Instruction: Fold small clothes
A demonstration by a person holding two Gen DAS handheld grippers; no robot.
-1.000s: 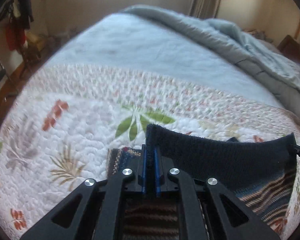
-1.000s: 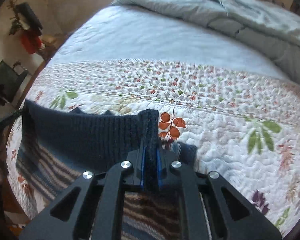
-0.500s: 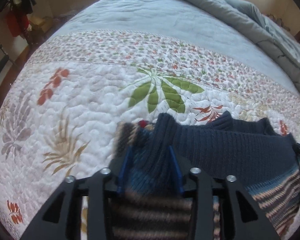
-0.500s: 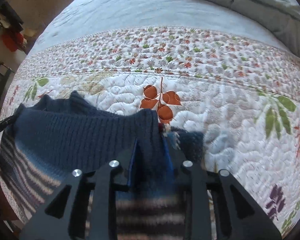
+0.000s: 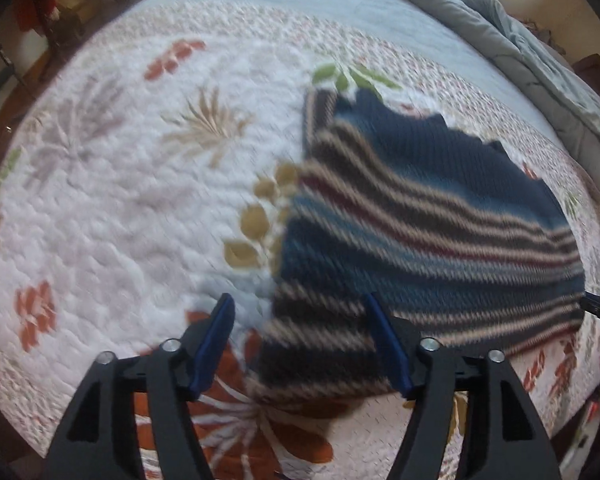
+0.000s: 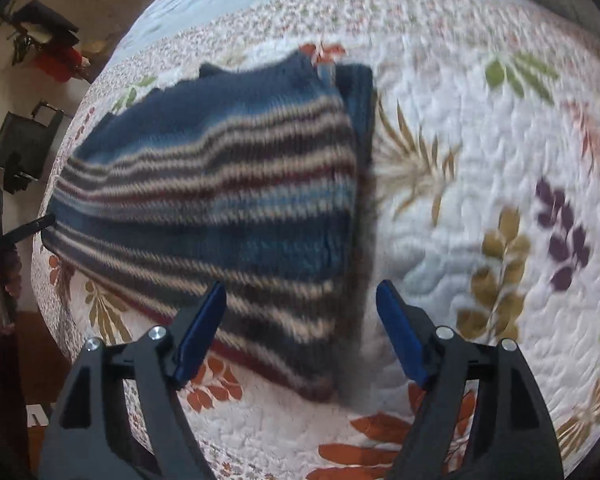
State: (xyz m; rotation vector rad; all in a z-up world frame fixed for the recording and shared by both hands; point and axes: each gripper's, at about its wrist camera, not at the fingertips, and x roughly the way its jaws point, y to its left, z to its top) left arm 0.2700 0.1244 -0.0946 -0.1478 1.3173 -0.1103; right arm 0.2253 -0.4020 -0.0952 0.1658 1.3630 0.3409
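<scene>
1. The striped knit sweater (image 5: 428, 216) lies on the floral quilt (image 5: 112, 208), apparently folded, though blur hides the edges.
2. Left gripper (image 5: 300, 312): jaws wide apart, empty, sweater toward 1 o'clock.
3. Right gripper (image 6: 302, 300): jaws spread, empty, sweater (image 6: 220, 200) toward 11 o'clock.

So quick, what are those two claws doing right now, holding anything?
Left gripper: open, holding nothing; the sweater lies on the quilt.
Right gripper: open, holding nothing.

Soft daylight, heavy motion blur, fisheye bending, dark vignetted corners
</scene>
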